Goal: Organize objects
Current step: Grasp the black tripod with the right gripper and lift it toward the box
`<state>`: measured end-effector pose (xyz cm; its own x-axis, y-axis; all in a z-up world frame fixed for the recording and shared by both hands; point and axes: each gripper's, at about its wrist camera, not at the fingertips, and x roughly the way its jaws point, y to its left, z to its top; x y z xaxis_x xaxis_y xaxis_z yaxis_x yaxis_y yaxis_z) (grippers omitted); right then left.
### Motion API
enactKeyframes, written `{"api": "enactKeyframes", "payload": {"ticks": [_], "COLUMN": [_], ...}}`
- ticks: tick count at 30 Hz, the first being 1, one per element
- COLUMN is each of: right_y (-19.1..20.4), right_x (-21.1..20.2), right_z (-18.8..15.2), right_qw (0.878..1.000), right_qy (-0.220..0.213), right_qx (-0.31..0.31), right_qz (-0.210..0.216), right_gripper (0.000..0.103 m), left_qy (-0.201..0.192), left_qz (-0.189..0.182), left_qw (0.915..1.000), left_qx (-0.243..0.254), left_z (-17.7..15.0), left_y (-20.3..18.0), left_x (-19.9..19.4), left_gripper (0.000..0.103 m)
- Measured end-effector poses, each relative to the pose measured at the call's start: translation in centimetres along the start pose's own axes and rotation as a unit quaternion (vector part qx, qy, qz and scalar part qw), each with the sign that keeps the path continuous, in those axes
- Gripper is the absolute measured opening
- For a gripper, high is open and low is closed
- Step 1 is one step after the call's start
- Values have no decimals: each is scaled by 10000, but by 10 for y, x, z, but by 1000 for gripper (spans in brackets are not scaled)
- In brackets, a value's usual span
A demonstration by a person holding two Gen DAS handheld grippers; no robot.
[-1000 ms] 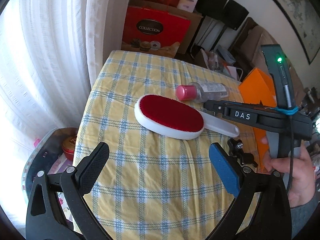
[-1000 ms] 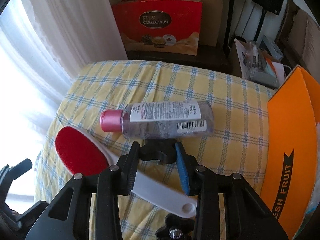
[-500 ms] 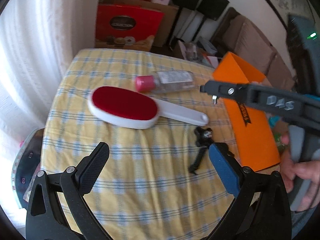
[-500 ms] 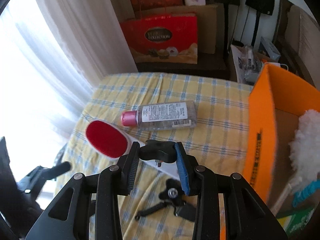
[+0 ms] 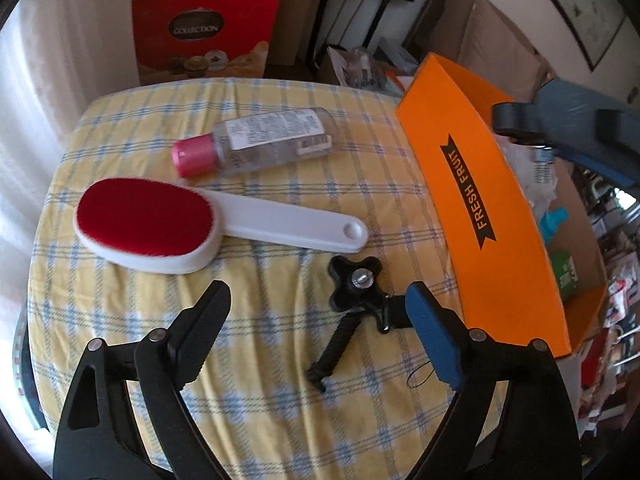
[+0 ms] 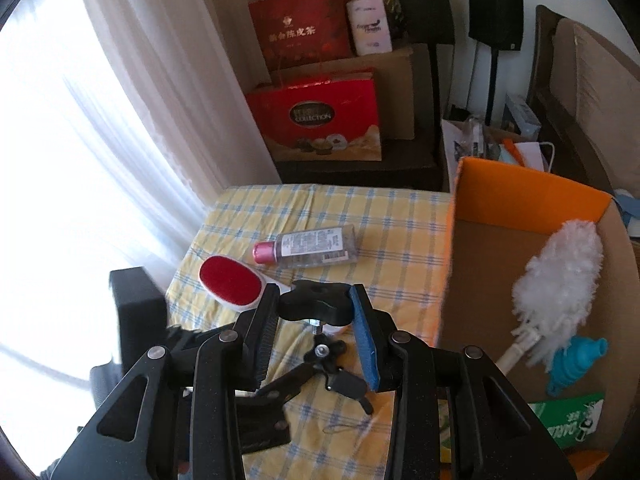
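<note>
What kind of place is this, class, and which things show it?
Probably a lived-in home room: a sheer window curtain, gift bags stacked by the wall, and a checked cloth holding a lint brush.

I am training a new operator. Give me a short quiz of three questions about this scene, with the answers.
1. True or false: the clear bottle stands upright on the checked cloth.
2. Fill in: the white duster lies inside the ____ box.
3. What do the jaws of the right gripper hold? A) clear bottle B) black knob C) white duster

Key: 1 false, it lies on its side; 2 orange; 3 B.
</note>
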<state>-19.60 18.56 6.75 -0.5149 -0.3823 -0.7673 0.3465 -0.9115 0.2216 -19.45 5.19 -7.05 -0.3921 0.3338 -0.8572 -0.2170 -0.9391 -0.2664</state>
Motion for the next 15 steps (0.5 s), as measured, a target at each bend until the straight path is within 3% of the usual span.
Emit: {"api": "enactKeyframes", "payload": {"ticks": [11, 13, 15], "right_y": [-22, -25, -29], "right_x": [-20, -23, -24], "right_z": [-7, -9, -10], "right_qw": [9998, 9998, 9997], "right_qy": [-117, -130, -136], "right_qx": [169, 175, 190], "right_qz": [-19, -41, -62], "right_gripper": [36, 36, 36], "left_qy": [294, 331, 302], "left_qz": [187, 268, 361], "left_qw": [9992, 9987, 9983], "left_qx": [212, 275, 337], "left_z": [6, 6, 6], "left_y": [-24, -28, -32], "left_x": [30, 34, 34], "left_gripper": [69, 58, 53]}}
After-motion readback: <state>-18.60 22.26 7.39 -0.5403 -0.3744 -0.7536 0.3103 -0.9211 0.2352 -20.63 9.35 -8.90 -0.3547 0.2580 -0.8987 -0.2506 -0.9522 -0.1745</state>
